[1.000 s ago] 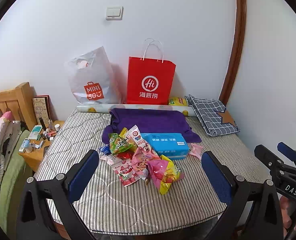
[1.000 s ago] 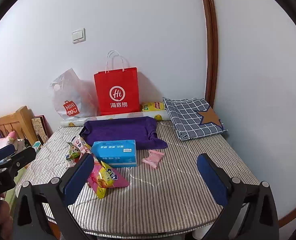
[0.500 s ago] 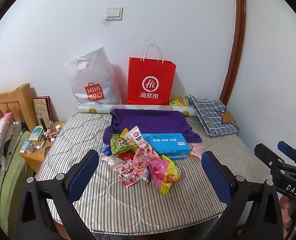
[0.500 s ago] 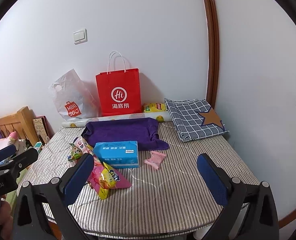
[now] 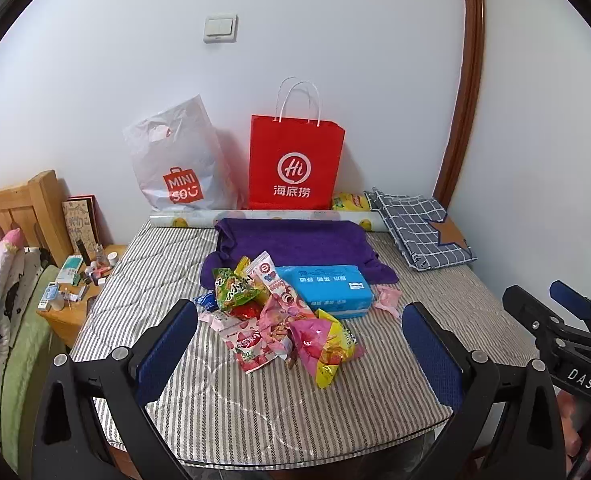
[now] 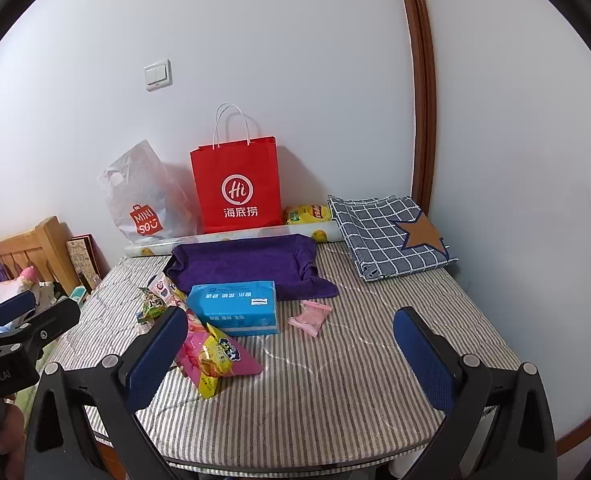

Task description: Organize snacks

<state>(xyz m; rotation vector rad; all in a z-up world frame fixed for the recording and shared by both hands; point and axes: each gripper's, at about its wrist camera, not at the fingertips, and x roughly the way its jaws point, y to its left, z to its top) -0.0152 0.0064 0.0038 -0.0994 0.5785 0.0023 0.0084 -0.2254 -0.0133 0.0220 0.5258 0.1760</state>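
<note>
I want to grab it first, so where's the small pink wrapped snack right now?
The small pink wrapped snack lies alone on the striped table, just right of the blue tissue pack, below the purple towel.

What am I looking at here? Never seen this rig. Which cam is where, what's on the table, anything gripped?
No robot arm: a person holds a two-finger gripper in each hand, each with a fisheye camera looking along its fingers. One view comes from the left gripper, the other from the right gripper. Both are open and hold nothing. On the striped table lie a pile of snack packets, a blue tissue pack, a small pink packet and a purple towel. A red paper bag stands at the wall.
</note>
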